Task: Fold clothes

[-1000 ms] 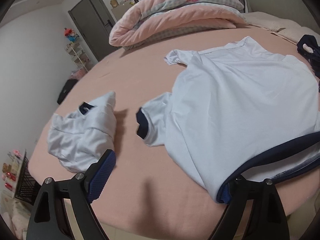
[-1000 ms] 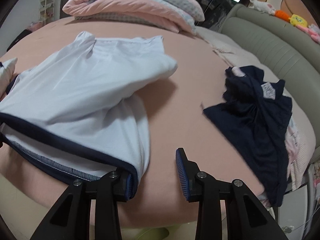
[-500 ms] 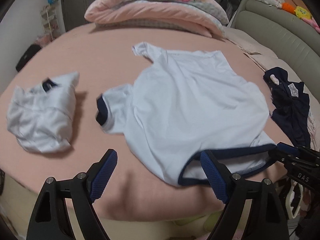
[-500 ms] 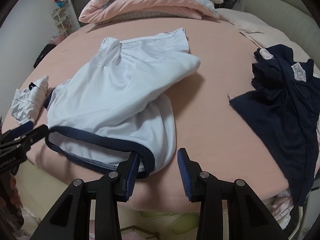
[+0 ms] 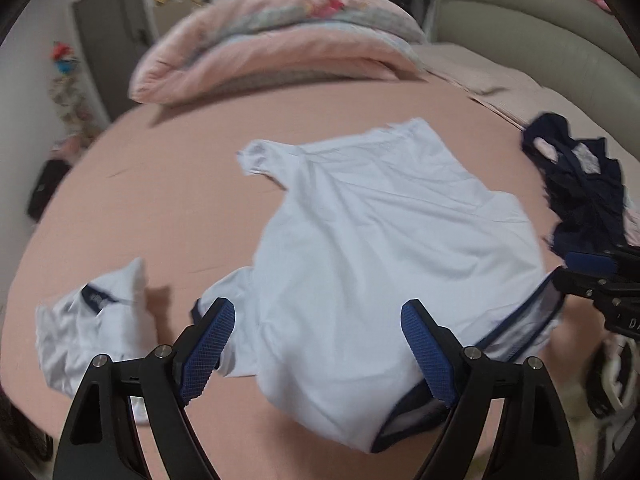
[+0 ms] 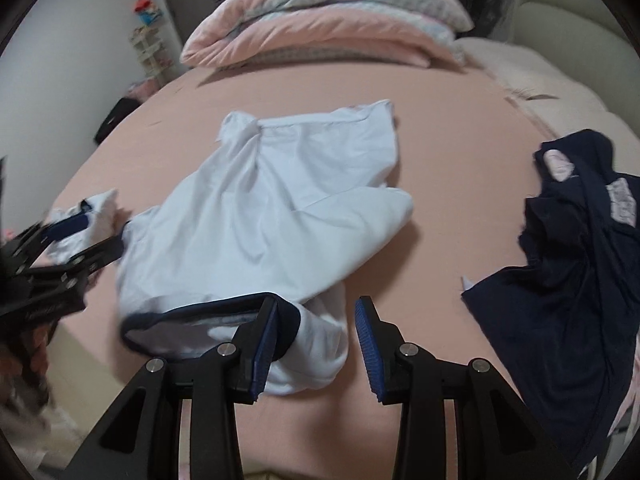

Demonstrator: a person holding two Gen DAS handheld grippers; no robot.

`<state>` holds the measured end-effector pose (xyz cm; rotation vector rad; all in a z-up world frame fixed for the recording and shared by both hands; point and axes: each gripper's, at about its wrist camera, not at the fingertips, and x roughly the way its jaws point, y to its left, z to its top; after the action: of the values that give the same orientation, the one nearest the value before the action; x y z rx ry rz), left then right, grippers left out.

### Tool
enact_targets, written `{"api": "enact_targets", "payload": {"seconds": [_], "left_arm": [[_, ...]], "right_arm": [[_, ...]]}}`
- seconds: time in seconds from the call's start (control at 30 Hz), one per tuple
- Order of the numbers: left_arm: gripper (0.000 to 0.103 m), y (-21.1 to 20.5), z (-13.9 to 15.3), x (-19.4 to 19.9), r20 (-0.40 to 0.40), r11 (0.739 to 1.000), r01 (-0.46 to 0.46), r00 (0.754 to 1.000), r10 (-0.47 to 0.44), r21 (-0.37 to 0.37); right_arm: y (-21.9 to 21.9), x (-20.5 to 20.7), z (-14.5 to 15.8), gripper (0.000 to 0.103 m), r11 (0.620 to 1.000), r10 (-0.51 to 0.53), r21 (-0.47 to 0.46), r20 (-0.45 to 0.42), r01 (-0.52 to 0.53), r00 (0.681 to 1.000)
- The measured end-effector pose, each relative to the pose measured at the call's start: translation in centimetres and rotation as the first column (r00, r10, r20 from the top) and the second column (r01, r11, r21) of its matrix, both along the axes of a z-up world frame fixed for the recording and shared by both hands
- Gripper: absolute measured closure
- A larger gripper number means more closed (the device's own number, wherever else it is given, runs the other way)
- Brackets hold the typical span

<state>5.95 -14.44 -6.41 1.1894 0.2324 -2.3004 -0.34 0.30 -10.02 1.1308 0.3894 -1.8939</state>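
A white shirt with navy trim (image 5: pixel 384 240) lies spread on the pink bed; it also shows in the right wrist view (image 6: pixel 272 216). My left gripper (image 5: pixel 320 348) is open above the shirt's near hem, holding nothing. My right gripper (image 6: pixel 316 340) is open at the hem's right corner, its left finger against the navy edge. It also shows at the right edge of the left wrist view (image 5: pixel 600 280). A folded white garment (image 5: pixel 92 332) lies to the left.
A dark navy garment (image 6: pixel 576 280) lies crumpled on the bed's right side. A rolled pink duvet (image 5: pixel 280 40) lies at the far end. A grey padded headboard (image 5: pixel 540 28) runs along the right. The bed's near edge drops off under both grippers.
Both grippers have moved forward over the shirt's near hem. The hem has bunched and shifted. Both stay open.
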Motion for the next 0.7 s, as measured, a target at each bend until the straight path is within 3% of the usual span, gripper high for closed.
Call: {"api": "enact_targets", "payload": {"seconds": [0.2,0.27,0.3,0.57,0.7], "left_arm": [[0.018,-0.5,2.6,-2.9,0.025,0.991,0.115,0.993,-0.114,-0.066],[0.018,-0.5,2.5,-4.0,0.025,0.988,0.139,0.99,-0.138,-0.073],[0.018,-0.4,2.4,-4.6,0.024,0.985,0.154,0.988,-0.153,-0.073],[0.018,3.2,0.2,-9.7,0.004,0.955,0.269,0.963,-0.27,-0.127],[0.018,4.9,-1.3,-11.7,0.014,0.943,0.302,0.953,-0.303,-0.141]], "right_arm": [[0.9,-1.6,2.8,0.064,0.999,0.051,0.019,0.038,-0.051,0.998],[0.8,-3.3,3.0,0.058,0.999,0.034,0.009,0.065,-0.035,0.997],[0.6,-4.2,2.8,0.053,1.0,0.018,0.009,0.078,-0.019,0.997],[-1.6,-10.3,-1.9,0.052,0.994,-0.106,0.051,0.167,0.099,0.98],[-1.9,-11.3,-4.5,0.052,0.988,-0.157,0.051,0.304,0.149,0.94]]}}
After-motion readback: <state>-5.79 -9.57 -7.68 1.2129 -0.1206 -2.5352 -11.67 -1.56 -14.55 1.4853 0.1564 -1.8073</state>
